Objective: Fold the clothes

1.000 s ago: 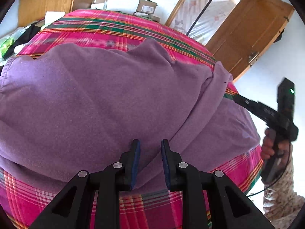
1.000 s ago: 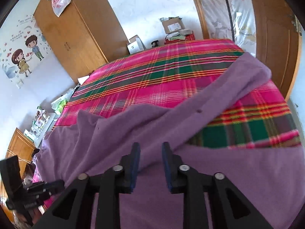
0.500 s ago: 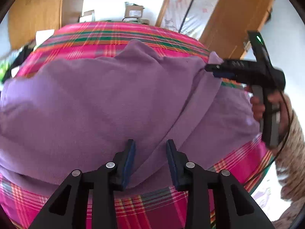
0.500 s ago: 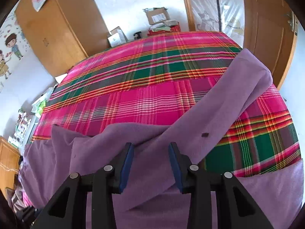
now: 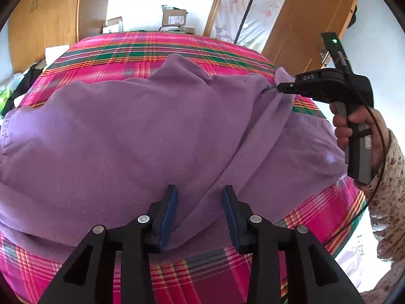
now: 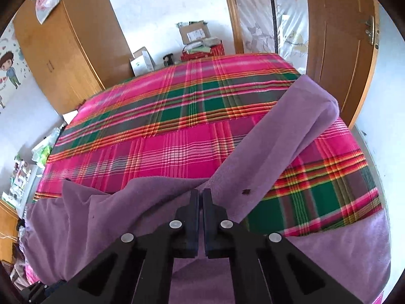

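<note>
A bed (image 5: 157, 50) under a pink-and-green plaid cover carries the purple garment (image 5: 126, 136), spread over its near half. The right hand-held gripper (image 6: 200, 197) is clamped on a fold of it at the right. The left hand-held gripper (image 5: 200, 197) hovers over its near edge, jaws wide.

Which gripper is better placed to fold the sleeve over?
The right gripper: its jaws are shut on the purple garment at the sleeve. The left gripper is open, holding nothing.
</note>
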A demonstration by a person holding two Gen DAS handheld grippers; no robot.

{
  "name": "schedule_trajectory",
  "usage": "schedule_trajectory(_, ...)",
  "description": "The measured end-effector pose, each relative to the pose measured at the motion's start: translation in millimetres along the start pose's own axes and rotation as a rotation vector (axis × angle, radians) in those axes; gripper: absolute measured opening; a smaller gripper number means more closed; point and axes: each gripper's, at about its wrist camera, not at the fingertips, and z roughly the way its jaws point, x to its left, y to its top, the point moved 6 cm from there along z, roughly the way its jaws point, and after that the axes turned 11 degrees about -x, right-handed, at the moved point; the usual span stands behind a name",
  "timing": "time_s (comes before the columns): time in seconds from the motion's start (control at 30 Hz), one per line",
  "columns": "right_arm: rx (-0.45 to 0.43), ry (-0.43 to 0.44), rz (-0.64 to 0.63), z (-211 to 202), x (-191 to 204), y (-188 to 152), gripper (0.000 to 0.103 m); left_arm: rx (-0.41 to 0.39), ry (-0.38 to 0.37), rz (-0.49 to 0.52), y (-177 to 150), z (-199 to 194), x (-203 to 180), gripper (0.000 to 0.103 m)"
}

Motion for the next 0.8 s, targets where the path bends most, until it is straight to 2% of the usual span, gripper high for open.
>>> schedule_trajectory(0.27,-0.073,0.029,0.094,-39,-24,-4,0.002,-0.009,0.023,0.017,-1,-1,-3,0.039)
schedule_trajectory(0.47,-0.086,0.002,0.128,-59,-46,-28,0.002,-0.021,0.059,0.062,0,-2,-8,0.039)
schedule_trajectory(0.8,-0.025,-0.048,0.099,-48,-60,-51,0.004,-0.053,0.114,0.120,2,-2,-12,0.039)
